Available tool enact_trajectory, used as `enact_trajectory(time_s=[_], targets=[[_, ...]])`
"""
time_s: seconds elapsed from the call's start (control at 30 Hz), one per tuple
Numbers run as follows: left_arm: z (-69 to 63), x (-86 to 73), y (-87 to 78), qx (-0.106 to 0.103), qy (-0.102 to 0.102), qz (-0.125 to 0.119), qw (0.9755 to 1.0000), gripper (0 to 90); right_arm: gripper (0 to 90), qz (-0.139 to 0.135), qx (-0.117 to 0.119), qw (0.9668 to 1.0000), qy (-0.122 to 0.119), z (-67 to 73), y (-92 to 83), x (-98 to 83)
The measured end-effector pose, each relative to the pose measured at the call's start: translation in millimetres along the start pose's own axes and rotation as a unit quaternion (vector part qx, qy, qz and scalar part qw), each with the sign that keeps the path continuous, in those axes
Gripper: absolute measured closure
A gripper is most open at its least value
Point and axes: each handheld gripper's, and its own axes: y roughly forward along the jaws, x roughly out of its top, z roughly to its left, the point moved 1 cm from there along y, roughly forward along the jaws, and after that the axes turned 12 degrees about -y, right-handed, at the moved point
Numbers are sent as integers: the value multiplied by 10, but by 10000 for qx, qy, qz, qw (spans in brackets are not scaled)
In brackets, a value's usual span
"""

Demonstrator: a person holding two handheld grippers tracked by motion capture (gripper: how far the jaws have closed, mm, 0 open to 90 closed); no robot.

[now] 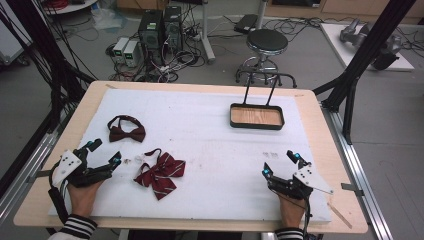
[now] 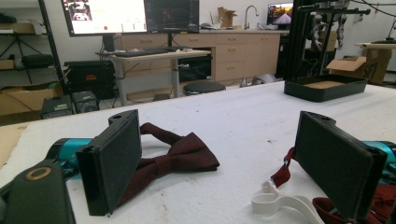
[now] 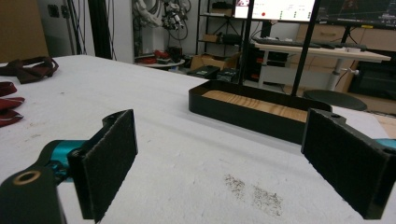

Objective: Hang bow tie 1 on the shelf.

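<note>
White padding (image 1: 210,135) covers a wooden table (image 1: 320,150) that stands on a grey floor, with computer towers (image 1: 160,27) and a round stool (image 1: 267,42) beyond its far edge.

At the left edge of the high view, the left gripper (image 1: 103,152) rests low over the padding in the person's hand, sleeve striped at the wrist. Its jaws are spread wide and nothing is between the pads. In the left gripper view the same gripper (image 2: 233,158) looks between its two black jaws at a dark maroon bow tie (image 2: 180,156) lying flat on the padding just ahead. From above, that dark bow tie (image 1: 127,129) sits just beyond the left gripper, its strap looped behind it.

To the right of it, near the left gripper's tips, lies a red striped bow tie (image 1: 161,172) with a white clasp (image 2: 275,203) on its strap, close by the right-hand jaw in the left gripper view.

Farther right, toward the far side, a black tray with a wooden bottom (image 1: 256,117) and an upright wire handle stands well apart from both ties.

At the right, the right gripper (image 1: 282,163) rests on the padding with jaws spread and empty; in its own view this gripper (image 3: 224,163) faces the tray (image 3: 252,109).
</note>
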Motion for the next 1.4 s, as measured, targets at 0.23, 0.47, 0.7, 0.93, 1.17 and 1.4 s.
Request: enact_trajectory(time_s=[0.23, 0.47, 0.7, 0.93, 1.17, 1.4], targets=[[2, 1, 4, 3, -14, 20, 10000, 154, 98, -17, -12, 10000, 31, -12, 0, -2], [7, 4, 4, 71, -40, 16, 10000, 153, 98, -7, -35, 10000, 47, -10, 0, -2], [14, 18, 20, 100, -64, 157, 9998, 153, 98, 18, -24, 10000, 20, 1, 4, 1], [8, 136, 0, 25, 40, 565, 9984, 153, 98, -3, -39, 10000, 35, -10, 1, -2], [-110, 338, 9, -9, 169, 954, 9953, 155, 98, -6, -43, 10000, 18, -10, 1, -2], [-263, 550, 73, -146, 183, 1363, 9904, 159, 98, -9, -55, 10000, 6, -4, 0, -1]])
